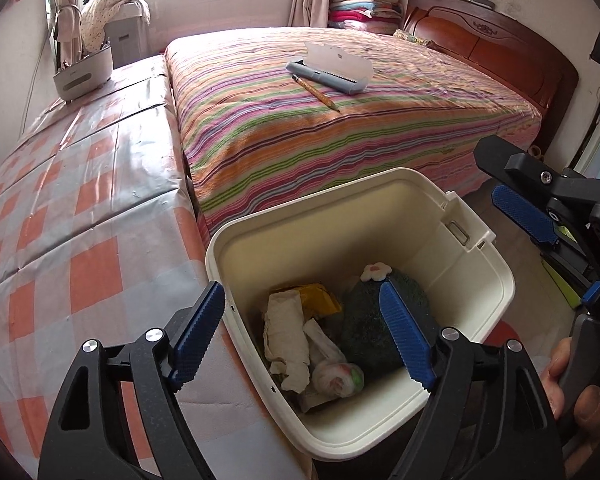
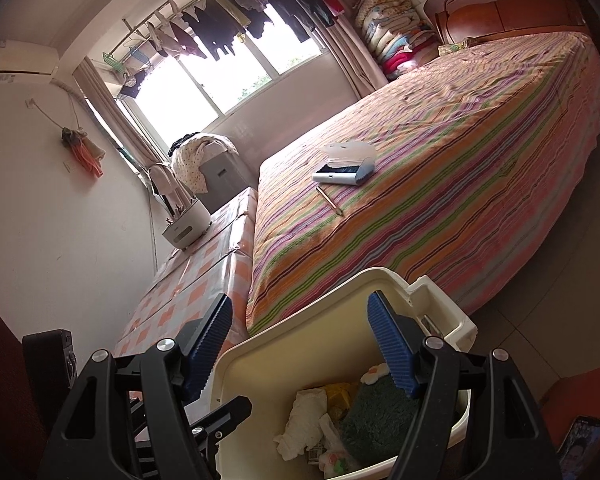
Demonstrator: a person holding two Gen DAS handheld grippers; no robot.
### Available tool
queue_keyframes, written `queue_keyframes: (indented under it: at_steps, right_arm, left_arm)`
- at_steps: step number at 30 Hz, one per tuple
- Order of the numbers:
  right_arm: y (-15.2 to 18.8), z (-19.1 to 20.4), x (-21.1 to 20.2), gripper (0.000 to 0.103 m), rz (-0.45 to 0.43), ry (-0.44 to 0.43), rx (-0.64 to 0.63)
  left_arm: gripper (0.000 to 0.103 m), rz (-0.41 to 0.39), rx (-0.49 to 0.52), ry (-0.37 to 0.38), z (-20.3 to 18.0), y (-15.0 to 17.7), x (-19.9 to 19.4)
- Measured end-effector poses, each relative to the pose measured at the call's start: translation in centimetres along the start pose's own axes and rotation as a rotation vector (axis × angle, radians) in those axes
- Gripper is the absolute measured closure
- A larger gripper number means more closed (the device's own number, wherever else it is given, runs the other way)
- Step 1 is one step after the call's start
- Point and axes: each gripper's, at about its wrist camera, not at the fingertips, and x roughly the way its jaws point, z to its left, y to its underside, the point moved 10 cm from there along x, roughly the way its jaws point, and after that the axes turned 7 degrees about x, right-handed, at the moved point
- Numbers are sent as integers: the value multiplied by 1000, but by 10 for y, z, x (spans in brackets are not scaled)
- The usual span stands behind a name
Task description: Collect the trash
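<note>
bin: I'm hovering over a cream plastic trash bin [image 1: 480, 276], lid off, rounded-rectangle rim, hinge bracket and latch slot on its far side; it's standing on the floor against the foot of the bed, just beside the checkered bench.
trash: lying in the bottom of the bin, a crumpled white paper towel [image 1: 286, 332], a yellow wrapper [image 1: 320, 300] behind it, a balled white wrapper with pink and green print [image 1: 338, 378] nearest me, thin clear plastic between them.
green item: a dark green fuzzy cloth thing [image 1: 360, 320] is filling the right half of the bin, with a small white flower piece [image 1: 376, 272] at its top edge.
left gripper: my left gripper [image 1: 304, 332] is pointing down into the bin, blue pads spread wide, nothing between them; one finger is hanging outside the rim, the other over the green item.
right gripper: my right gripper [image 2: 300, 344] is sitting partly spread, pinching nothing, straddling the bin's near rim.
hand: fingers [image 1: 580, 392] are wrapping the right gripper's handle.
bed: a striped bedspread [image 1: 340, 128] is carrying a grey lint brush with a clear cover [image 1: 328, 72] and a pencil [image 1: 316, 92] just in front of it, well apart from the bin.
bench: orange-and-white checkered cover [image 1: 80, 220], a white holder [image 1: 82, 74] at its far end.
</note>
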Motion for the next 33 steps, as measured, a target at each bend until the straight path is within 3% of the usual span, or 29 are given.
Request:
queue_keyframes:
  at_steps: [8, 17, 22, 33]
  right_arm:
    - [4, 5, 3, 34, -2, 22, -31]
    - [25, 28, 5, 33, 2, 69, -144]
    - [45, 40, 3, 28, 25, 86, -186]
    - [77, 79, -2, 28, 2, 99, -331]
  left_arm:
    - [23, 32, -37, -77, 24, 16, -6]
    - [23, -35, -61, -298, 66, 29, -49]
    - [23, -68, -72, -381, 86, 41, -74]
    - [23, -81, -165, -398, 118, 71, -100]
